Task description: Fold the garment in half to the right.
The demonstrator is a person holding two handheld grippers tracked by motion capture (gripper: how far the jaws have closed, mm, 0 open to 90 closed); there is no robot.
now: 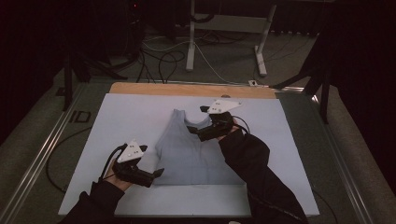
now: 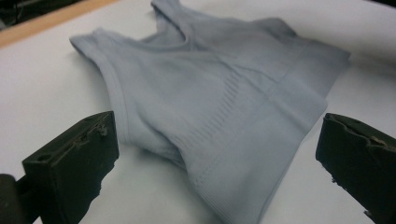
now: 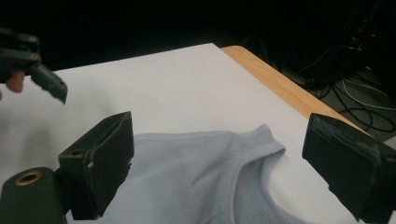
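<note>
Both tongs spread: left tongs (image 1: pixel 159 172) beside tank top (image 1: pixel 194 154) hem, right tongs (image 1: pixel 190 129) over neckline.

Pale grey tank top (image 1: pixel 194 151) flat on white sheet (image 1: pixel 130 116), neckline far.

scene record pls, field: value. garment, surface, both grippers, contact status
garment: light grey tank top, lying flat, neckline toward the far edge
surface: pale sheet over a wooden board
left gripper: open, low at the top's near-left hem corner, jaws spread either side of it in the left gripper view
right gripper: open, over the neckline and shoulder straps
contact: neither holds cloth; cannot tell whether the jaws touch it
surroundings: floor cables, white desk legs
</note>
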